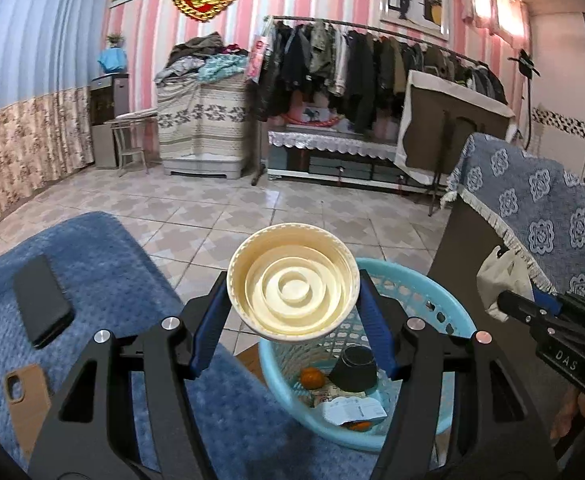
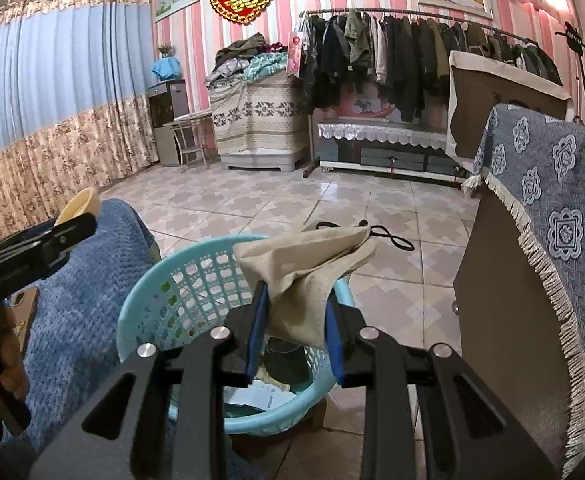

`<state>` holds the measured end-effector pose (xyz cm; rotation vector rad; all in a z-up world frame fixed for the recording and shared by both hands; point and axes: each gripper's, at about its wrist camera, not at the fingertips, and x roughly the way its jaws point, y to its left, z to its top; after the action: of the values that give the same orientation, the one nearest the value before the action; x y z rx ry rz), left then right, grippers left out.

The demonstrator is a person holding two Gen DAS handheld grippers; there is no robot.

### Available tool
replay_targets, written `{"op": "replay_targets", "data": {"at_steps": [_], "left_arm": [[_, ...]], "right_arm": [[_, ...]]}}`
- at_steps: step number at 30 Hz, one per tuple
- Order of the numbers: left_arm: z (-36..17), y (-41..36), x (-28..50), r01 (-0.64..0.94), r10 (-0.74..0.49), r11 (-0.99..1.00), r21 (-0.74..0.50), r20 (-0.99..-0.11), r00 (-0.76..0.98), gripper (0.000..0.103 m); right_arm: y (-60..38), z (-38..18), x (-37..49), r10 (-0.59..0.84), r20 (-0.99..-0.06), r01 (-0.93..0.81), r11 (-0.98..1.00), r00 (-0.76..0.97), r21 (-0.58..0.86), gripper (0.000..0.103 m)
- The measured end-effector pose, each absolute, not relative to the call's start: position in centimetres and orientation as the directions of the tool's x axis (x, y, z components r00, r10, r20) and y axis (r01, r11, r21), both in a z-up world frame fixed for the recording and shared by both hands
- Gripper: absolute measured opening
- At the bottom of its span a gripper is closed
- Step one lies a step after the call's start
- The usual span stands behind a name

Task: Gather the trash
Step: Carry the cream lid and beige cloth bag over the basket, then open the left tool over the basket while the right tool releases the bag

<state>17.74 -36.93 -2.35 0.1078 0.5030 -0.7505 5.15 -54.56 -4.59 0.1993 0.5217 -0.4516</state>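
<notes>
A cream paper cup (image 1: 292, 280) hangs above the near rim of a light blue trash basket (image 1: 448, 312), its mouth facing the camera, and my left gripper (image 1: 294, 312) is shut on its sides. My right gripper (image 2: 297, 320) is shut on a beige face mask (image 2: 308, 276) with black ear loops, held over the basket (image 2: 152, 296). In the left wrist view the right gripper (image 1: 504, 300) and the mask (image 1: 500, 280) show at the right edge. The basket holds a dark cup (image 1: 354, 368), an orange peel (image 1: 312, 378) and a paper slip (image 1: 354, 410).
A blue knitted blanket (image 1: 104, 280) lies left of the basket with a black phone (image 1: 42, 300) and a brown phone case (image 1: 26, 396) on it. A dark cabinet under a blue patterned cloth (image 2: 552, 208) stands to the right. Tiled floor (image 2: 292, 204) stretches ahead.
</notes>
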Motion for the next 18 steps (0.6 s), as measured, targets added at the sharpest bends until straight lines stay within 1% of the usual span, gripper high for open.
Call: {"op": "replay_targets", "data": {"at_steps": [5,10,14,16,17,18], "left_arm": [[-3.6,-39.3,18.2,0.713,-0.65,0.696,-0.084,-0.495,0.577,0.061],[-5.0,-41.3,18.6,0.733,-0.655,0.675,-0.081,-0.524,0.545,0.061],[-5.8,-42.2,18.9,0.739,-0.642,0.672,-0.056,-0.542,0.543,0.061],[-5.8,-42.1,19.1,0.734,-0.632,0.677,-0.051,-0.551,0.545,0.072],[-5.7,-42.0,19.2,0.726,-0.627,0.686,-0.05,-0.547,0.555,0.082],[-5.4,-41.7,19.3,0.719,-0.628,0.693,-0.053,-0.534,0.566,0.086]], "right_arm": [[-55.0,-5.5,5.3,-0.371,-0.535,0.476,0.877,0.759,0.065,0.027],[-55.6,-5.8,5.4,-0.378,-0.543,0.488,0.87,0.75,0.068,0.027],[-56.1,-6.3,5.6,-0.375,-0.552,0.496,0.864,0.745,0.083,0.027],[-56.0,-6.5,5.8,-0.373,-0.555,0.495,0.865,0.744,0.082,0.027],[-56.0,-6.5,5.9,-0.373,-0.555,0.494,0.866,0.743,0.08,0.027],[-55.9,-6.5,5.9,-0.372,-0.556,0.493,0.866,0.743,0.079,0.027]]}}
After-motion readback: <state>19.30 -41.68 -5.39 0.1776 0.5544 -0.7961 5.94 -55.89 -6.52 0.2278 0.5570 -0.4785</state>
